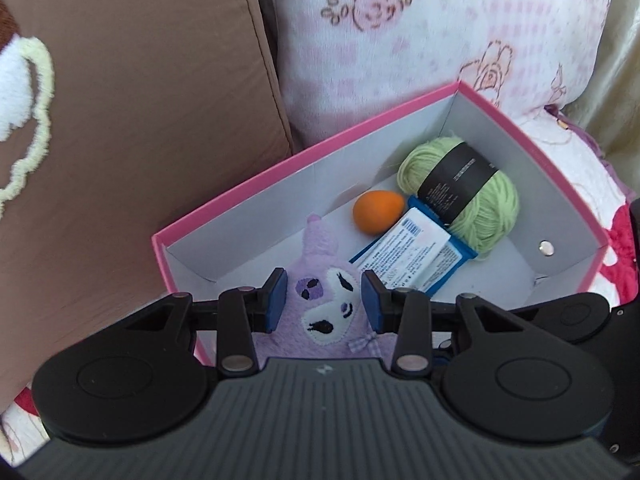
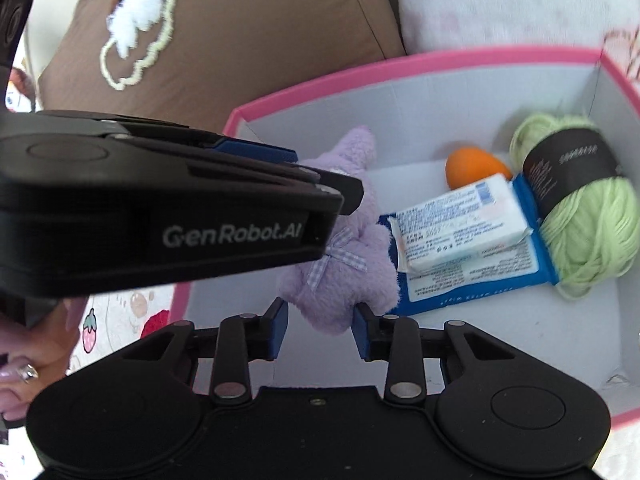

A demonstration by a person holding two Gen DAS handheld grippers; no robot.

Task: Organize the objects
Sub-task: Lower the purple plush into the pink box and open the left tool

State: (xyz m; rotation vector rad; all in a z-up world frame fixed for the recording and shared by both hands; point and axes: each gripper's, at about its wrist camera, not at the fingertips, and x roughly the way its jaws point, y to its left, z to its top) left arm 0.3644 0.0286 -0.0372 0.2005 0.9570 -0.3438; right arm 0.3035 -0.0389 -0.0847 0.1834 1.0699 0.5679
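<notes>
A pink box (image 1: 240,204) with a white inside holds a green yarn ball (image 1: 476,200), an orange egg-shaped thing (image 1: 376,210) and blue-and-white packets (image 1: 412,254). My left gripper (image 1: 324,302) is shut on a purple plush toy (image 1: 324,312) at its head, over the box's near left corner. In the right wrist view the left gripper (image 2: 320,172) holds the plush (image 2: 348,248) from the left. My right gripper (image 2: 320,330) is open just below the plush's lower end, over the box (image 2: 360,76); the yarn (image 2: 580,208), the egg (image 2: 472,166) and the packets (image 2: 460,232) lie beyond.
A brown cushion (image 1: 140,120) with an embroidered cloud stands behind the box on the left. A pink floral pillow (image 1: 420,32) stands behind it on the right. A printed strawberry sheet (image 2: 120,320) lies under the box. A hand (image 2: 24,372) shows at the lower left.
</notes>
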